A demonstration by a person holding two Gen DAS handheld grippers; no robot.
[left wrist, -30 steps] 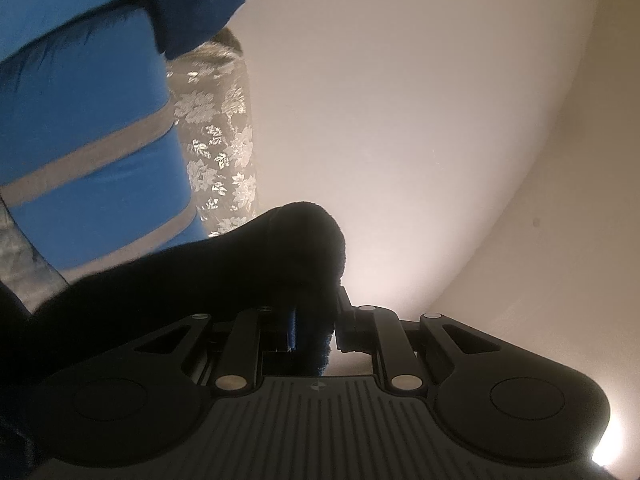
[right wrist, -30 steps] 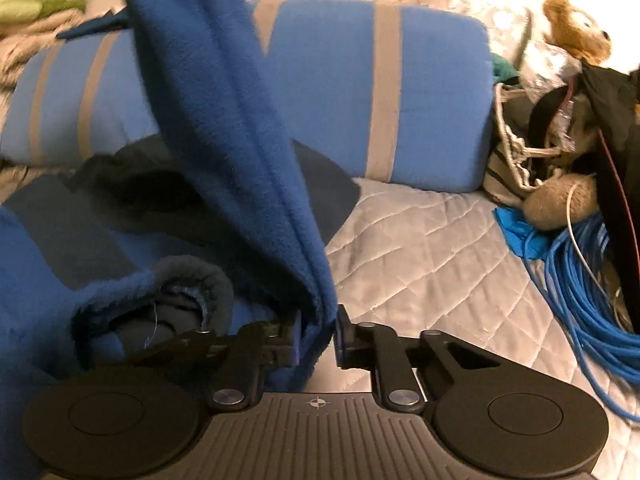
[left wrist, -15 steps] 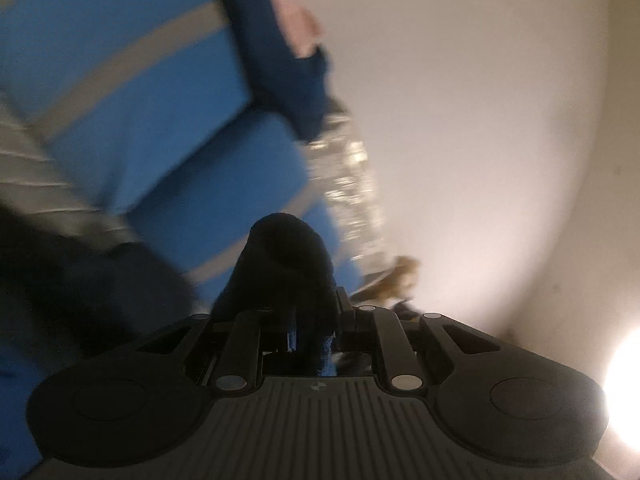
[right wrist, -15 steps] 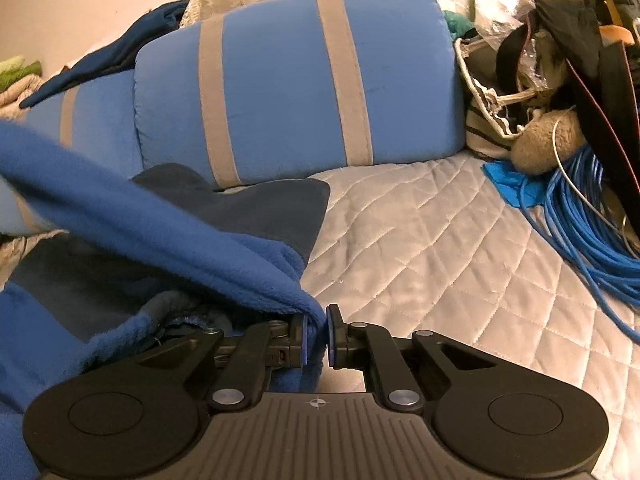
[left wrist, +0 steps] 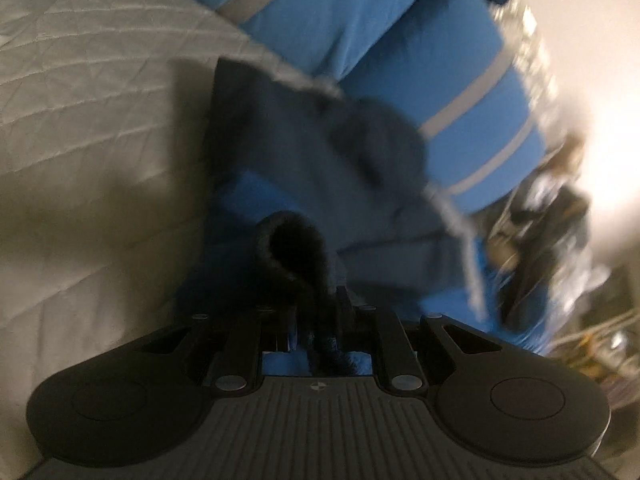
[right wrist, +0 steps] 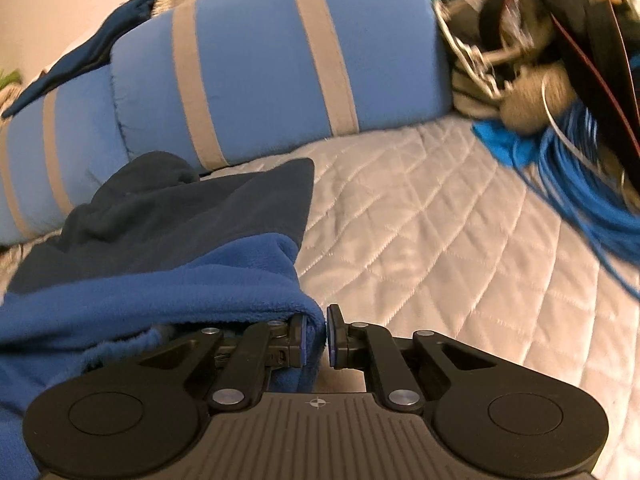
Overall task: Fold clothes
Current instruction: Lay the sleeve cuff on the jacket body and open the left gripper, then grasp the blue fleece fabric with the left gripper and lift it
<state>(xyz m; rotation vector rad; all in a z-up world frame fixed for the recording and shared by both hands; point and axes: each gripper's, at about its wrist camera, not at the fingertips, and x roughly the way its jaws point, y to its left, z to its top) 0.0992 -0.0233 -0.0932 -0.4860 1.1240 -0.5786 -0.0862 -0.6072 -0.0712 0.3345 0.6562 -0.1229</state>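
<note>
Left wrist view: the left gripper (left wrist: pixel 318 320) is clamped on a dark rolled edge of the blue fleece garment (left wrist: pixel 320 184), which lies spread on the quilted grey bedspread (left wrist: pixel 92 128) in front of a blue pillow with grey stripes (left wrist: pixel 420 40). The picture is blurred (clutter at the right edge cannot be made out).

Right wrist view: the right gripper (right wrist: pixel 316 336) pinches a bright blue corner of the same garment (right wrist: pixel 160 264); its darker part lies against the striped pillow (right wrist: pixel 272 60). Coiled blue cable (right wrist: pixel 580 184) and a tangle of dark straps (right wrist: pixel 560 20) lie to the right. No container is visible.
</note>
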